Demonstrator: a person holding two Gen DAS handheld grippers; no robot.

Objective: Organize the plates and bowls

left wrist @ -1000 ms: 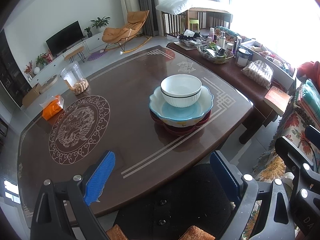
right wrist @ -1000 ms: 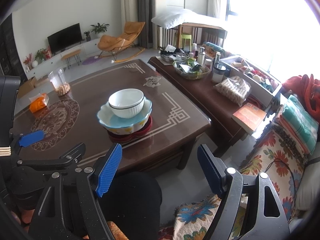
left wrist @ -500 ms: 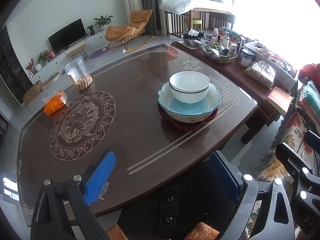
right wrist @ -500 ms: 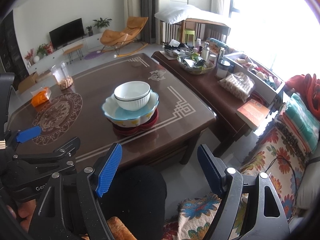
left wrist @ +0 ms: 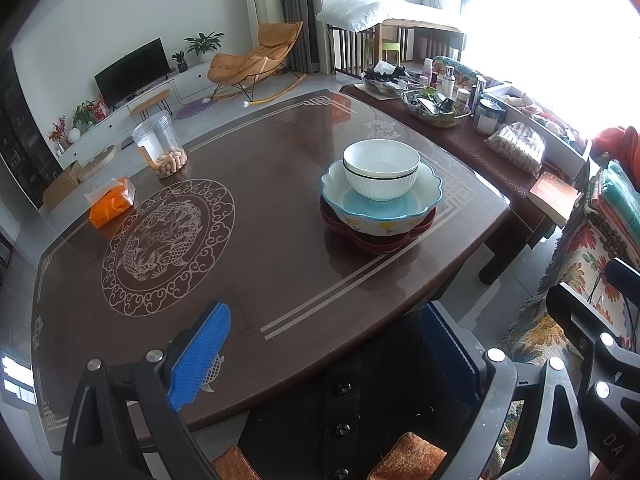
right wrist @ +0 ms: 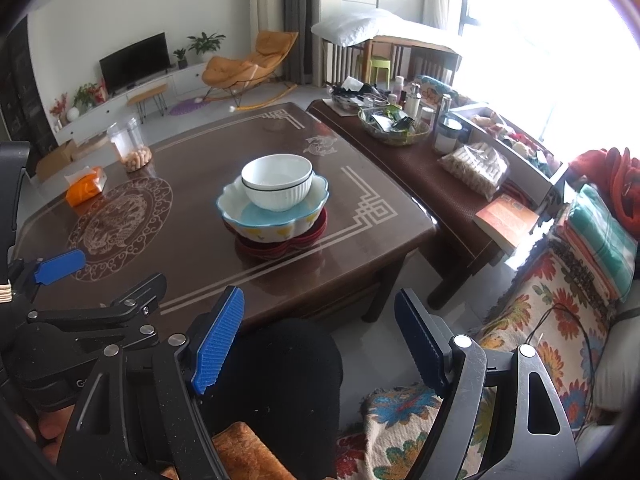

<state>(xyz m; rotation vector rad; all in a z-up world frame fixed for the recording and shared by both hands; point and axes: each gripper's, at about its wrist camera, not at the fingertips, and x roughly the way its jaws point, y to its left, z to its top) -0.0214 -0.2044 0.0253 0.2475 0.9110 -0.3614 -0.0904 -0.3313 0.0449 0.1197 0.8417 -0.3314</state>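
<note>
Left gripper (left wrist: 326, 346): jaws spread wide, nothing between the blue pads, poised above the near edge of the table over a dark buttoned garment; also seen at the left of the right wrist view (right wrist: 60, 266). Right gripper (right wrist: 320, 336): jaws likewise wide apart and empty, held off the table's near corner above the dark garment and a floral throw (right wrist: 540, 320). Table (left wrist: 260, 248): dark brown, glossy, with pale line borders and a round dragon medallion (left wrist: 168, 246) inlaid on its left half. Stack of dishes, on the right half of the table, well apart from both grippers: white ribbed bowl (left wrist: 382, 168) with a dark line below its rim, sitting upright inside a scalloped bowl (left wrist: 384, 204) with a light blue interior and yellow marks on its outer wall, which in turn rests on dark red plates (left wrist: 380, 236); how many red plates cannot be told. Far left of the table: clear plastic jar (left wrist: 160, 148) with pale pieces in the bottom; orange tissue pack (left wrist: 110, 204) just beside it toward the edge. Beyond the table's right side: a lower side table (left wrist: 472, 144) crowded with a basket, bottles, a jar and a bagged item, with an orange book (left wrist: 554, 196) at its near end.
</note>
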